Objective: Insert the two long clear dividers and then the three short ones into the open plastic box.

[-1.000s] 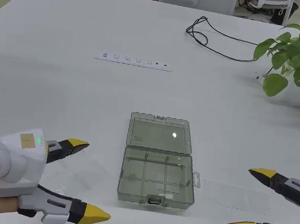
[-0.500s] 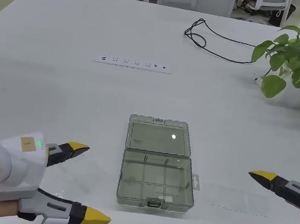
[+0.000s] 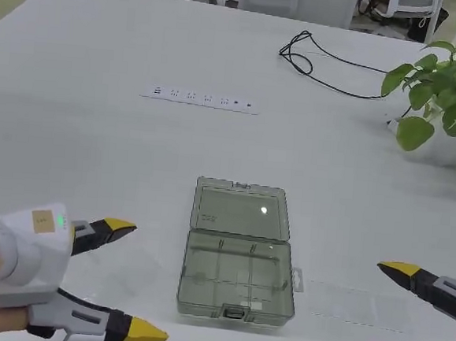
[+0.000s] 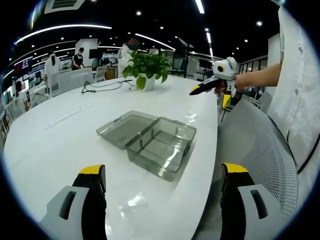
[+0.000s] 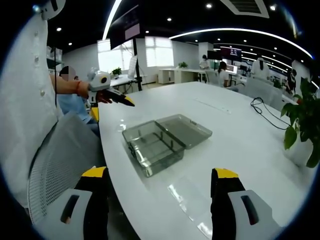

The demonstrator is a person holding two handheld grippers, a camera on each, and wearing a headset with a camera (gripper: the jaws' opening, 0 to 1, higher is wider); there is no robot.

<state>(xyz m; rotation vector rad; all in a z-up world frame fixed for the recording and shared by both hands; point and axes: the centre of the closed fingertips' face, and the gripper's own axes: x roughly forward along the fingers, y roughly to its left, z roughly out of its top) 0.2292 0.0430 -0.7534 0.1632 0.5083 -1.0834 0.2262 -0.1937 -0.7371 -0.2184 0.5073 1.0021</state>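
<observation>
Box: the open plastic box [image 3: 237,275] is set on the white table [image 3: 96,144], lid laid back, between the two grippers.
Dividers: clear dividers [image 3: 352,303] are laid flat just right of the box; a faint clear sheet [image 4: 131,207] is seen near the left gripper's jaws. Whether any are seated inside cannot be told.
Left gripper [image 3: 135,282]: jaws spread wide, nothing held.
Right gripper [image 3: 376,311]: jaws spread wide, nothing held.
Risk: a flat, near-invisible divider may be missed or pushed along the smooth table instead of pinched; the light box may be shoved when a divider is pressed in.
Change: the head view is shifted slightly, judged as camera motion; box and dividers are left unmoved, and both grippers are kept open.
</observation>
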